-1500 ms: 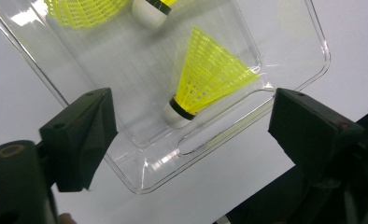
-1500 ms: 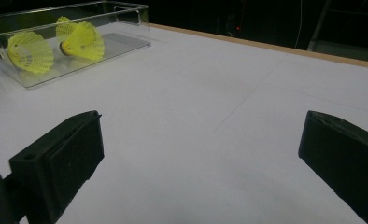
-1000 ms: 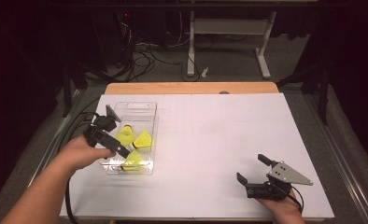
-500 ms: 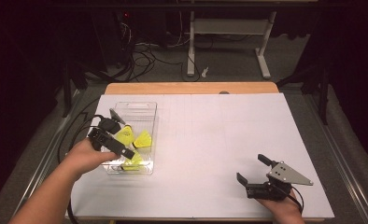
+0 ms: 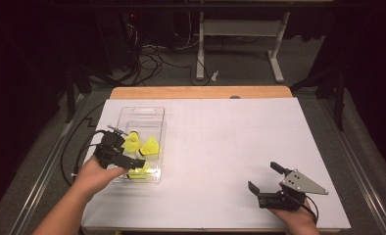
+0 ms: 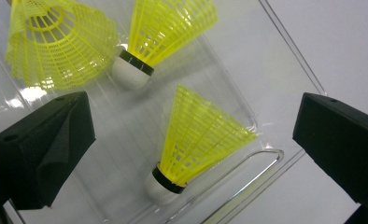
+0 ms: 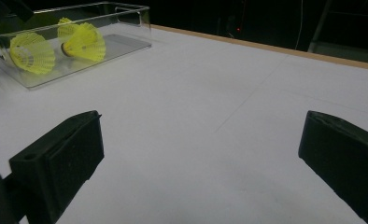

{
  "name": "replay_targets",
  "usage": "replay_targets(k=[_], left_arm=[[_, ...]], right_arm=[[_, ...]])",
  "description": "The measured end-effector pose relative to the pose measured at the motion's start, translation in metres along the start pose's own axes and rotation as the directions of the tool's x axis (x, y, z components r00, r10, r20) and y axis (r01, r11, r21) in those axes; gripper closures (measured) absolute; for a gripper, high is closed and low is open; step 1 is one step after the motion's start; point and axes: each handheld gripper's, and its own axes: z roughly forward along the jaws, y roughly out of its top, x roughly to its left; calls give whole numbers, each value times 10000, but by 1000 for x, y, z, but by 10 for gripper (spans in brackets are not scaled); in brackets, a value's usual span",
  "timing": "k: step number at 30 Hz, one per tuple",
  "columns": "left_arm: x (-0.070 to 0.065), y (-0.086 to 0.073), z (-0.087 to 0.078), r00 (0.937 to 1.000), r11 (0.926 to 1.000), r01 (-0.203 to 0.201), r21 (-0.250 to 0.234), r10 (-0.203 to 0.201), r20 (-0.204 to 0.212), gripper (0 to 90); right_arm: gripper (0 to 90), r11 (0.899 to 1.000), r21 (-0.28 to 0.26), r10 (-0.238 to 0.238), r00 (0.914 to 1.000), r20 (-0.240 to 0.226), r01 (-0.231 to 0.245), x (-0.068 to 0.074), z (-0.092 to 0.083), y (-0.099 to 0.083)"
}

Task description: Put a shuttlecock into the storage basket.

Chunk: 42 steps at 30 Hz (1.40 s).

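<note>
Three featherlight, crushable yellow shuttlecocks [image 6: 198,140] in clear tray [image 5: 147,113]; wide-open left gripper [image 6: 191,135] should pinch the firm cork; right gripper [image 5: 264,178] idles wide.

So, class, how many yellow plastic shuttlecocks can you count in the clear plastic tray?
3. One yellow plastic shuttlecock lies between the left gripper's open jaws near the clear plastic tray's handle end; two more lie beyond it. The gripper may hide others from above.

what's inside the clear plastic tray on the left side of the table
Three yellow shuttlecocks lie inside the clear tray: one between the open left gripper's jaws, two more beyond it. In the high view, that gripper covers the tray's near corner.
</note>
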Motion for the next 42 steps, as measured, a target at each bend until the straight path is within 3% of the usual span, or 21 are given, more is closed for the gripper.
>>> replay_targets(k=[3, 6, 10, 13, 17, 19, 20, 22, 27, 30, 33, 34, 35, 36, 40, 42], left_arm=[[0, -10, 0, 10000, 9962, -45, -867, 51, 74, 3], [-5, -18, 2, 9974, 9906, -397, -1308, 315, -646, 3], [-8, -30, 4, 9981, 9780, -409, -2045, 306, -532, 3], [-6, -38, 6, 9983, 9630, -378, -2668, 245, -528, 3], [-3, -49, 4, 9986, 9360, -368, -3502, 212, -481, 3], [-3, -54, 1, 9966, 9231, -511, -3810, 226, -789, 3], [-3, -56, 0, 9968, 9171, -545, -3950, 270, -747, 3], [-3, -59, -1, 9972, 9076, -547, -4163, 284, -691, 4], [-4, -65, -3, 9972, 8959, -708, -4385, 532, -522, 3], [-5, -69, -3, 9961, 8826, -883, -4617, 787, -401, 3], [-10, -73, -4, 9925, 8513, -1200, -5108, 1153, -410, 3], [-10, -74, -5, 9921, 8481, -1216, -5158, 1194, -375, 3], [-11, -76, -5, 9917, 8389, -1222, -5304, 1251, -306, 3], [-11, -78, -4, 9912, 8341, -1225, -5378, 1304, -234, 3], [-15, -82, -4, 9857, 8269, -1607, -5389, 1623, -448, 4], [-17, -85, -4, 9846, 8169, -1604, -5540, 1722, -311, 3]], right_arm=[[8, 10000, -6, 40, 10000, 21, -40, 0, 0, 0], [8, 10000, 2, 26, 10000, 13, -26, 0, 0, 0], [8, 10000, -3, 42, 10000, 27, -42, 0, 0, 0], [9, 10000, 0, 70, 10000, 68, -70, -1, 0, -1], [8, 9999, 10, 155, 9998, 109, -155, -3, 0, -1], [8, 9998, -1, 181, 9997, 159, -181, -3, 0, -2], [9, 9998, 10, 202, 9996, 185, -203, -4, 0, -2], [8, 9997, 28, 230, 9995, 216, -230, -4, 0, -2], [8, 9995, -18, 320, 9989, 347, -319, -6, -1, -2], [8, 9993, -71, 358, 9984, 433, -355, -7, -2, -2], [8, 9992, -97, 391, 9979, 513, -387, -7, -3, -2], [8, 9991, -133, 417, 9975, 566, -410, -8, -3, -2], [8, 9990, -135, 424, 9974, 584, -416, -8, -3, -2], [9, 9989, -148, 443, 9971, 618, -435, -8, -4, -3], [8, 9986, -181, 511, 9960, 732, -499, -9, -6, -3], [8, 9984, -224, 544, 9952, 813, -528, -9, -7, -3]])
